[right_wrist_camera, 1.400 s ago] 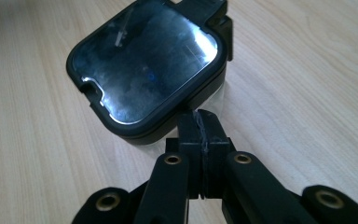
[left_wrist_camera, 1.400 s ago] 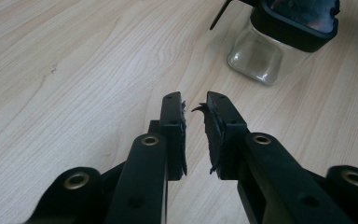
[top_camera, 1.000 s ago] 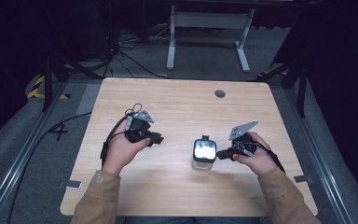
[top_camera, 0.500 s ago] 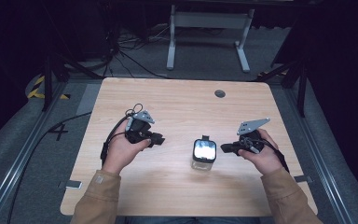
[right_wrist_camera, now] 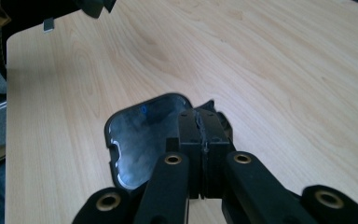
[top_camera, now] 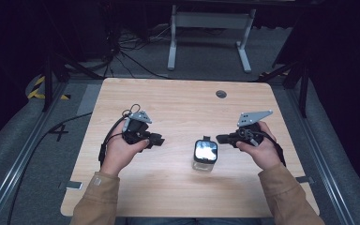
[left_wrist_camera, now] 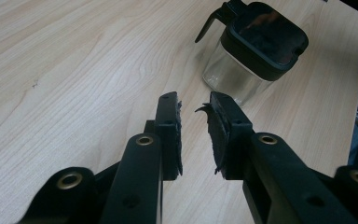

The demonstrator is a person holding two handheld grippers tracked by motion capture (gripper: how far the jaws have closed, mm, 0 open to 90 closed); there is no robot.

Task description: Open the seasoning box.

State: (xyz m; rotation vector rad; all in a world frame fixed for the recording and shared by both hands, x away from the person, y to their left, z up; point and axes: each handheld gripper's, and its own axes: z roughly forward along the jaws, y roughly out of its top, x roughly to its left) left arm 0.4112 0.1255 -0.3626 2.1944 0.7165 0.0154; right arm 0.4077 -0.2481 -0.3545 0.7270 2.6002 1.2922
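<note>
A small clear glass jar [top_camera: 204, 154] with a glossy black square lid stands on the wooden table [top_camera: 178, 103], right of the middle. The jar [left_wrist_camera: 256, 46] lies ahead and to the right of my left gripper [left_wrist_camera: 193, 100]. Its jaws have just been opening, and a narrow gap with nothing in it shows between the pads. In the high view my left gripper [top_camera: 158, 140] points right, a short way left of the jar. My right gripper [top_camera: 219, 138] points left, just above the jar's right upper corner. Its jaws are pressed together over the lid [right_wrist_camera: 140, 135], so my right gripper [right_wrist_camera: 199, 116] is shut on nothing.
A round grommet hole [top_camera: 221, 93] sits near the table's far edge. A strip of tape [top_camera: 70, 185] marks the front left corner. Cables and a metal stand [top_camera: 208, 21] lie on the floor beyond the table.
My right gripper has drawn back to the right and risen from the jar's side, still shut. My left gripper has stayed in place.
</note>
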